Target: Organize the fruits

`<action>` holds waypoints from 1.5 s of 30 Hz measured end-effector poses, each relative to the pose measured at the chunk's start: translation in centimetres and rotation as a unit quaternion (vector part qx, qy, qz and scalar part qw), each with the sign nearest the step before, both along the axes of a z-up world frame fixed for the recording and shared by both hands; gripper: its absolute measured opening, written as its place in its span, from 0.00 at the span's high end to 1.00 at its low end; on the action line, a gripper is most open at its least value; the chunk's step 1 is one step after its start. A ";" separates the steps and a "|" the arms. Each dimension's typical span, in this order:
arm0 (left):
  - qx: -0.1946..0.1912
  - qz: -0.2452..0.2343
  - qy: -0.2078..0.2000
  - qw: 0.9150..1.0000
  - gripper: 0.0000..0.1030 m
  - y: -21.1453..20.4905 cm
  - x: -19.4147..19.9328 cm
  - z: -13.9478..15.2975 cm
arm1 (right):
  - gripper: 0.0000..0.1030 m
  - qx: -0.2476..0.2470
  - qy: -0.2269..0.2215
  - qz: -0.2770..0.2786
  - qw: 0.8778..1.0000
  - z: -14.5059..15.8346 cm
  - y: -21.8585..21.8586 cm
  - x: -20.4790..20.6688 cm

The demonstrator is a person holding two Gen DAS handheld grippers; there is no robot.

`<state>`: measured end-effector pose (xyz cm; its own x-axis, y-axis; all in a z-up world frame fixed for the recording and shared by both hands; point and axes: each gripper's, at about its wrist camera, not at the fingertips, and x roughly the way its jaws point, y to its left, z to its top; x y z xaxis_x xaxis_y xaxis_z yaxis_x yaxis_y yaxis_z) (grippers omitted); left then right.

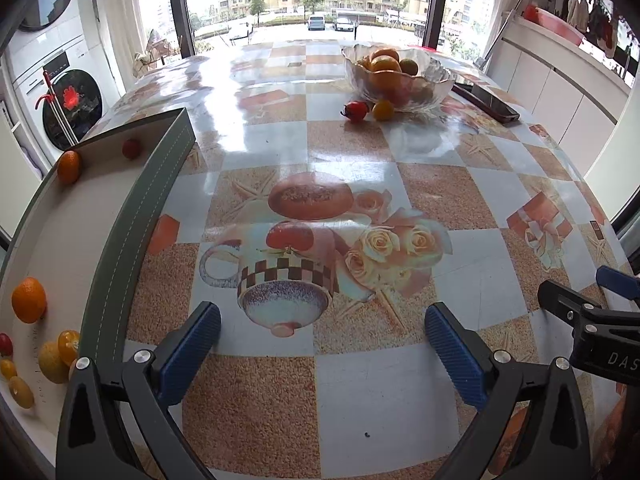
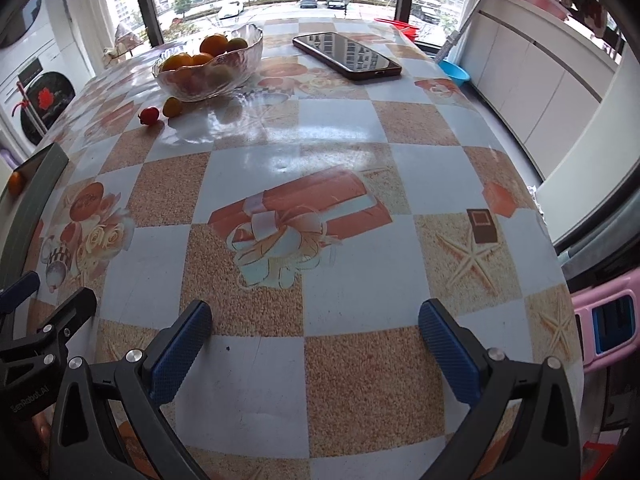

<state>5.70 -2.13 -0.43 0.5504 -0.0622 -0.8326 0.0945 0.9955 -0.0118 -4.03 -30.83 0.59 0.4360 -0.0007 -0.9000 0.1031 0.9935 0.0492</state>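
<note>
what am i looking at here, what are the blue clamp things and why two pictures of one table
Each picture comes from a camera fixed on a hand-held gripper, looking out along its two blue-padded fingers. One shows the left gripper, the other the right gripper. A person holds them; no robot arm is there. Both are open and hold nothing. On the patterned table stand a glass bowl of oranges, a small red fruit and a yellow one beside it, a phone, and a grey tray with more fruit.
</note>
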 end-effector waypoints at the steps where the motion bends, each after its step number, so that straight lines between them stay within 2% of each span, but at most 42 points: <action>1: 0.000 0.000 -0.001 1.000 0.01 0.0 0.0 0.0 | 0.00 -0.001 -0.007 -0.004 1.000 0.0 0.1 -0.2; 18: 0.001 0.000 0.010 1.000 0.01 0.0 0.3 0.0 | 0.00 -0.003 -0.024 -0.009 1.000 0.0 0.2 -0.8; 45: -0.001 -0.001 -0.004 1.000 0.01 0.1 -0.1 -0.1 | 0.00 -0.005 -0.045 -0.012 0.999 -0.1 0.0 -1.1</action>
